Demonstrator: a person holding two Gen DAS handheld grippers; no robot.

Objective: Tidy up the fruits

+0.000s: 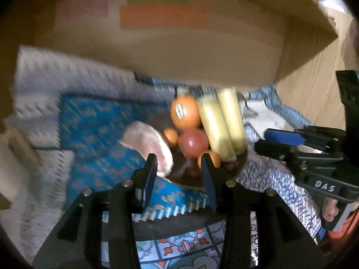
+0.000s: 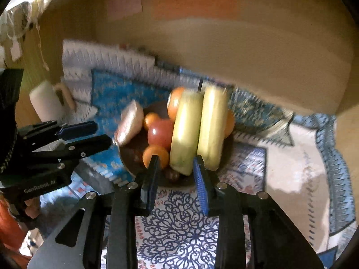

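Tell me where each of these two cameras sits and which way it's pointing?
Left wrist view: rides the left gripper, looking down past its parted fingers at the fruit bowl; the right gripper shows alongside.
Right wrist view: rides the right gripper, facing the bananas; the left gripper and the hand holding it show.
Shared: bowl, bananas, red apple, patterned cloths, big cardboard box.

A cardboard box (image 1: 157,44) looms behind patterned blue cloths (image 1: 94,121), a white mug (image 2: 48,99) alongside.
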